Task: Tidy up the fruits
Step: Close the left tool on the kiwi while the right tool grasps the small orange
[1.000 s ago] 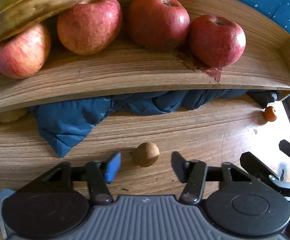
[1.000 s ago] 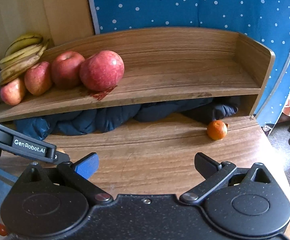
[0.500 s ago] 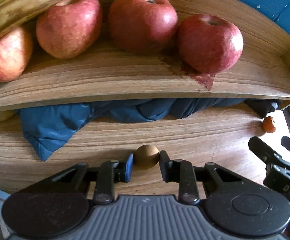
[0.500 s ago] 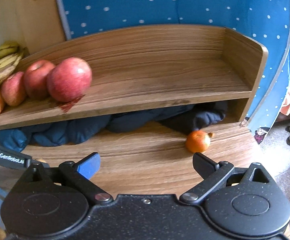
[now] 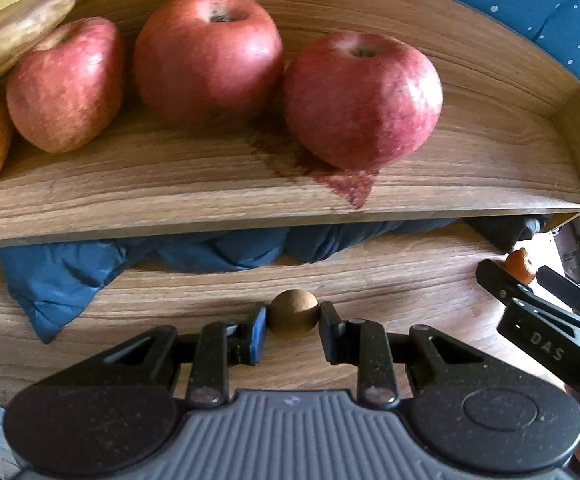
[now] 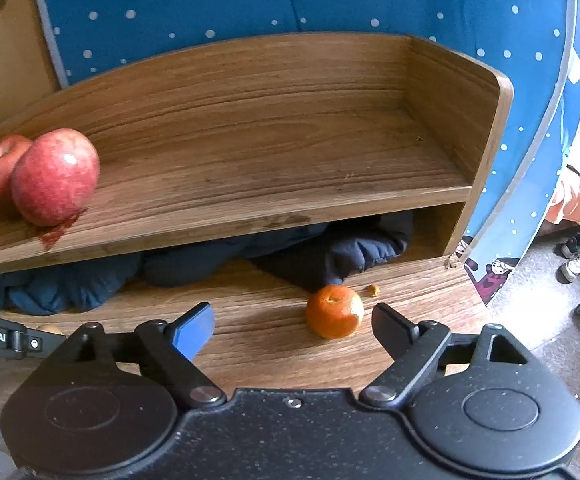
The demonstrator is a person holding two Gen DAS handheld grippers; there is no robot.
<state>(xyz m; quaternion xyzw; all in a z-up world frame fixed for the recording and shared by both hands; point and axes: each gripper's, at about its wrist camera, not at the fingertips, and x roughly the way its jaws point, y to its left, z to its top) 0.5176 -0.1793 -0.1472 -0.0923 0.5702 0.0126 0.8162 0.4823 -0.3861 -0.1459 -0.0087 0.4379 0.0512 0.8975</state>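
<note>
Grip on a small brown fruit [image 5: 293,311] by the left gripper [image 5: 293,317]: pads drawn in to the fruit's width and touching it on both sides, right at the tips, dead ahead at 12 o'clock and low over the desk [image 5: 389,280]. Hard to tell whether lifted or resting on the wood. Right gripper [image 6: 291,317] spread wide and holding nothing, with an orange [image 6: 334,312] lying on the desk just ahead at about 1 o'clock, nearer the right finger than the left. Above, a shelf [image 6: 290,152] with apples [image 5: 361,100] and bananas [image 5: 18,12] crowded toward 9 o'clock and bare wood toward 3 o'clock; blue cloth [image 5: 58,284] bunched underneath. Likely trouble from here: a round fruit pinched only at the tips, so apt to squirt out on a quick lift or a tilt, then roll under the cloth. No front lip visible on the shelf, so probably prone to rolling off if set down near the edge or released while moving. Nearest apple close to the path up, with a reddish stain [image 5: 349,184] beneath it; a knock there could start the row rolling. Orange off-centre between the open fingers, so liable to be nudged toward the desk edge at 3 o'clock rather than caught. Both grippers close together, hence some risk of clashing.
</note>
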